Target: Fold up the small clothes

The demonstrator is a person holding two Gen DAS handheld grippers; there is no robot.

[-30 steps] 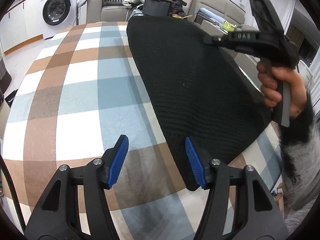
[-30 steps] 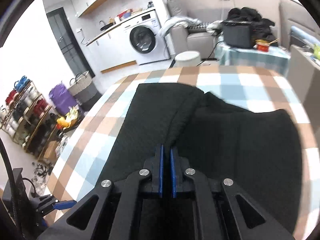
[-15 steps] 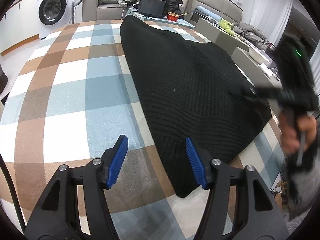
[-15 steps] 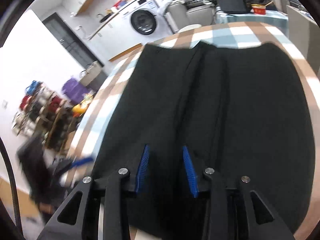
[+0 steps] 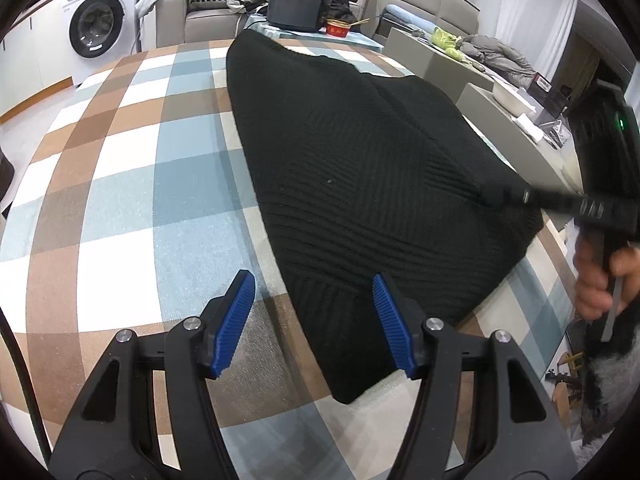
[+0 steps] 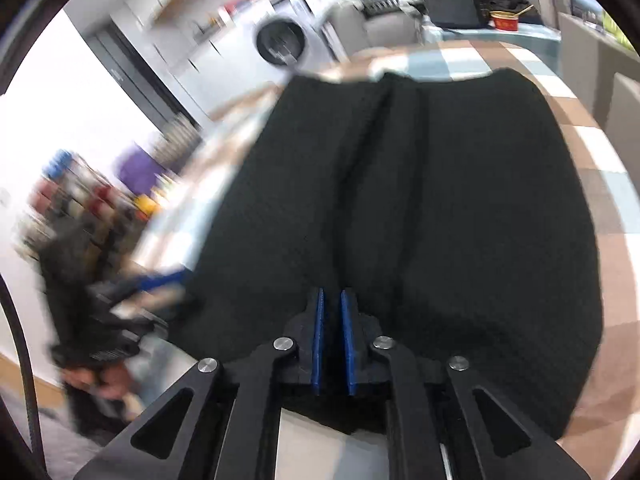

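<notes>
**Near corner of the garment lies between the left jaws; the right gripper is at the near hem**

The black knitted garment (image 5: 360, 184) lies flat on the table (image 5: 120, 200), which is covered by a checked cloth. Its long axis runs away from the person, from the near hem toward the far end of the table.

The left gripper (image 5: 314, 320) hovers with its jaws standing apart and holds nothing. The near left corner of the garment lies just ahead and between its blue pads, a little closer to the right pad. So this corner is the point nearest to the left hand.

The right gripper (image 6: 333, 340) is at the near hem, more toward the right side of the garment. In its own view the jaws stand with a narrow gap, and dark fabric lies under them. Its jaws have just been opening, and I judge that the pads do not press on the cloth now.

For the coming fold, I think each gripper must take its own near corner and carry it along the long axis toward the far edge.
</notes>
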